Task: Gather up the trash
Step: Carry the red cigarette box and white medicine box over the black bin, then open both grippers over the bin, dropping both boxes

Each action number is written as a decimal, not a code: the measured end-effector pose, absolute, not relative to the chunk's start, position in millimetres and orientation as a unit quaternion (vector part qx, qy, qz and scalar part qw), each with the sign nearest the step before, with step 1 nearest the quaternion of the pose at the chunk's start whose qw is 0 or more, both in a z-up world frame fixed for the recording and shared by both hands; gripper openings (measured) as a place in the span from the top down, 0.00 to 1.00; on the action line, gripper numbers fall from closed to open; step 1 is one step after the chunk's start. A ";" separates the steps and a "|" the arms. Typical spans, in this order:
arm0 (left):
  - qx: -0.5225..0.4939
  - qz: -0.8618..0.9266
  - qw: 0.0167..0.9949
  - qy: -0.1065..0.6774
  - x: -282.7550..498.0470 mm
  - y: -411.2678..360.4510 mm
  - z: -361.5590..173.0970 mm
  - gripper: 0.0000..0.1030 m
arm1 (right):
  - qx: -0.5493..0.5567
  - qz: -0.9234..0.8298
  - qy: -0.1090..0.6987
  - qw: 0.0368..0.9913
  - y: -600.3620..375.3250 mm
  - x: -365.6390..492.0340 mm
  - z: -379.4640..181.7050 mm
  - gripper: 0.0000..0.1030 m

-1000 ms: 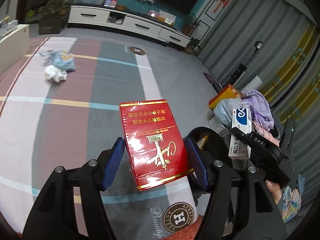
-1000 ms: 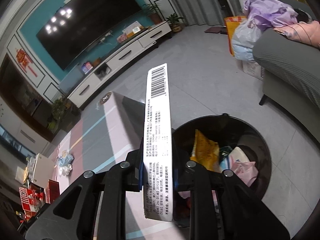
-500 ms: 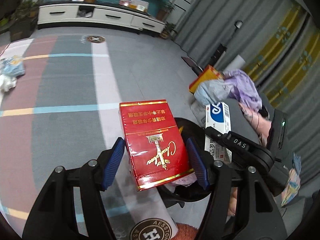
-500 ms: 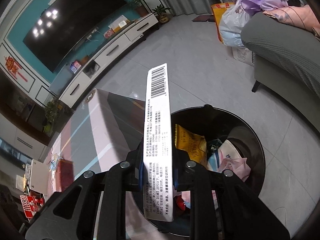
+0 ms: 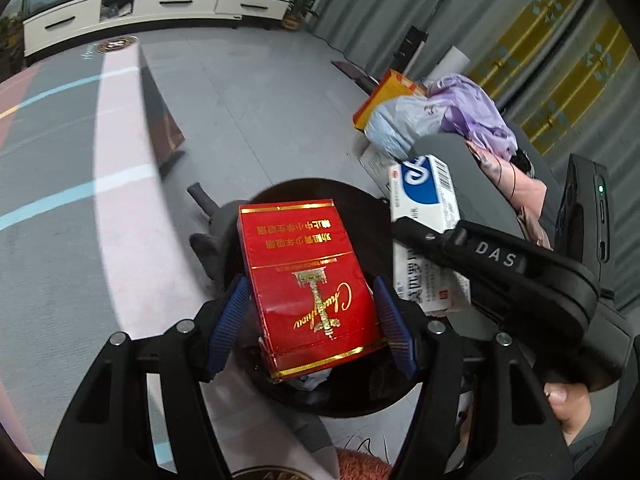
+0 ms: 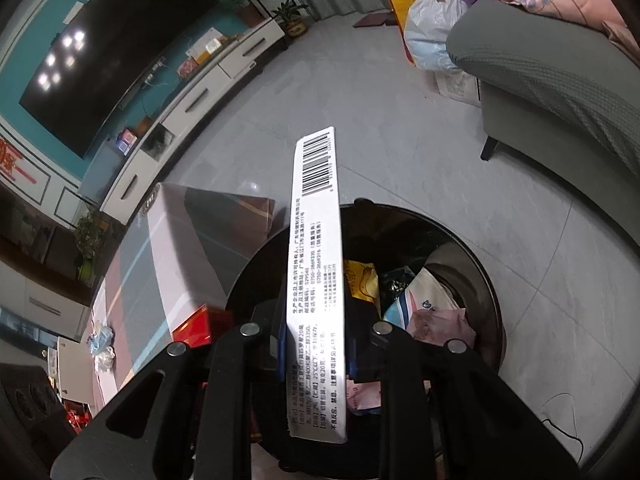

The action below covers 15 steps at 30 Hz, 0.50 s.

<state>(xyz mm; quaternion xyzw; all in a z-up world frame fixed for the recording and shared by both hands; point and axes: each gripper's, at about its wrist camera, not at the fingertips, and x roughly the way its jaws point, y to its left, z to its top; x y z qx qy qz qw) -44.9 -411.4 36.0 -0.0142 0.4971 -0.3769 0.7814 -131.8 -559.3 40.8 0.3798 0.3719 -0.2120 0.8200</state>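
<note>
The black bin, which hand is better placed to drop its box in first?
Probably the left. The left gripper holds the red box squarely over the black bin; the right gripper and its white box sit nearer the rim.

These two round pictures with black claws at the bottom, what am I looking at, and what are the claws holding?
No robot here: a person carries a hand-held two-finger gripper in each hand, each with a wide-angle camera looking along its fingers. One picture is from the left gripper, which holds a red box between blue pads. The other is from the right gripper, shut on a thin white box with a barcode, seen edge-on. That white box and the right gripper also show in the left picture. Both hang over a round black bin on the grey floor, already holding wrappers. A striped rug, a grey sofa and a TV cabinet stand around.
</note>
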 end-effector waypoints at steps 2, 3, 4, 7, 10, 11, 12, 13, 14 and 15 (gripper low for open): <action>-0.003 -0.383 0.777 0.499 -44.8 -422.2 31.1 0.37 | 0.391 -0.210 0.377 0.813 -561.7 -130.9 36.6 0.78; 0.004 -0.383 0.775 0.502 -43.8 -426.2 27.3 0.37 | 0.405 -0.206 0.377 0.807 -564.8 -130.9 33.2 0.78; 0.009 -0.380 0.773 0.507 -42.9 -429.5 23.4 0.37 | 0.410 -0.205 0.379 0.804 -566.8 -132.2 30.7 0.78; 0.010 -0.378 0.762 0.526 -37.4 -436.9 12.0 0.37 | 0.412 -0.221 0.390 0.794 -570.4 -132.5 25.8 0.78; 0.013 -0.381 0.756 0.531 -37.7 -443.4 5.8 0.37 | 0.411 -0.230 0.395 0.789 -572.3 -133.6 24.2 0.78; 0.016 -0.381 0.755 0.533 -37.7 -445.9 3.8 0.37 | 0.413 -0.232 0.397 0.786 -573.1 -134.0 22.7 0.78; 0.019 -0.381 0.753 0.536 -37.8 -448.7 0.7 0.37 | 0.415 -0.233 0.399 0.784 -573.1 -134.3 21.2 0.78; 0.021 -0.381 0.751 0.539 -37.7 -450.3 -1.5 0.37 | 0.418 -0.234 0.402 0.781 -573.9 -134.0 19.1 0.78; 0.022 -0.379 0.749 0.543 -37.2 -451.7 -4.8 0.37 | 0.420 -0.233 0.404 0.778 -575.7 -133.8 16.4 0.78; 0.022 -0.378 0.747 0.546 -36.2 -452.7 -7.6 0.37 | 0.422 -0.232 0.411 0.774 -576.3 -132.5 12.7 0.78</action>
